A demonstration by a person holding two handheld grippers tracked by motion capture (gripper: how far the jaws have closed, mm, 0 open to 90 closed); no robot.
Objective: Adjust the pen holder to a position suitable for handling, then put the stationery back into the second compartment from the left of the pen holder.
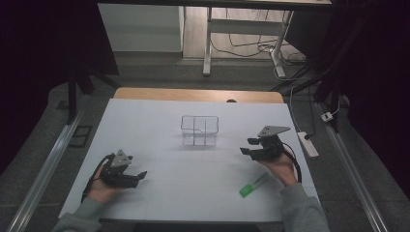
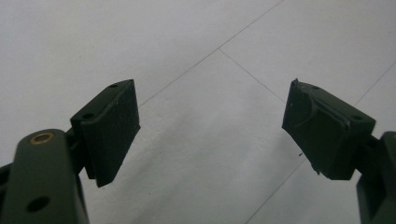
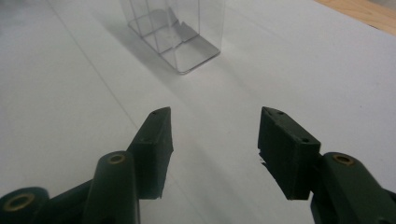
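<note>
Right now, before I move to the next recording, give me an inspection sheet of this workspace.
Surface: white table top, bare wooden strip along its far edge.
Job's things: clear divided container upright at mid-table, looks empty; green marker-like stick lying flat near the right forearm.
Clutter: nothing seen.
Grippers: left tongs open, low over the near left of the table, holding nothing; right tongs open, pointing toward the container, holding nothing.
Cables: a cable trails from each gripper; white power strip by the table's right edge; loose cords on the floor beyond.
Surroundings: dark room, white-legged desk frame behind the table.
</note>
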